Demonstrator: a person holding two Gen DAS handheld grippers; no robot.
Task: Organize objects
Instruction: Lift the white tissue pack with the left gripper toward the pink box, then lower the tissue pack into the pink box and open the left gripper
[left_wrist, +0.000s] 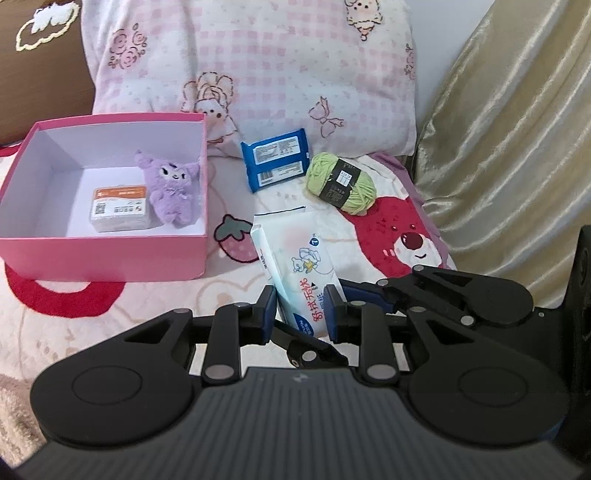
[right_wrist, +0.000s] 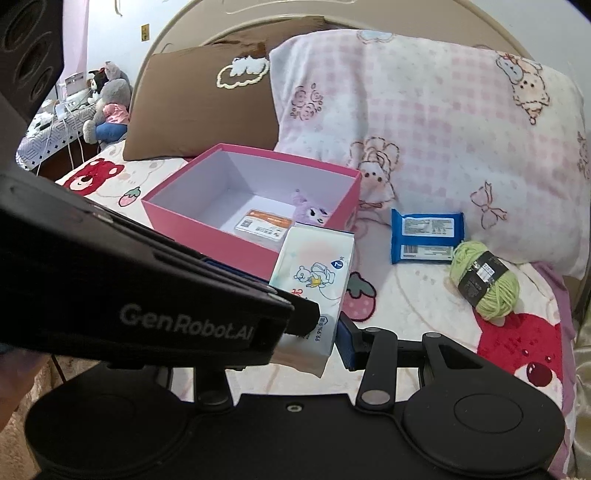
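Both grippers are on the same tissue pack (left_wrist: 301, 273), right up close to the lens! Left gripper (left_wrist: 301, 314) has its blue pads pressed on the pack's near end, one on each side, and the right gripper (right_wrist: 325, 332) clamps that same end from beside it. The pack's long axis runs away from the grippers toward the far pillow (left_wrist: 258, 74), tilted a touch left. The pink box (left_wrist: 110, 254) sits to the far left, near the pack, so I'd judge the carry goes leftward and over the near wall. Inside already: a purple plush (left_wrist: 170, 192) and a small orange-and-white carton (left_wrist: 120, 208).

Left wrist view shows clear blanket between pack and box; right wrist view overlaps them, hiding that gap, with the left gripper's body blocking its own left finger. Blue wipes packet (right_wrist: 426, 236) and green yarn ball (right_wrist: 484, 280) wait far right.
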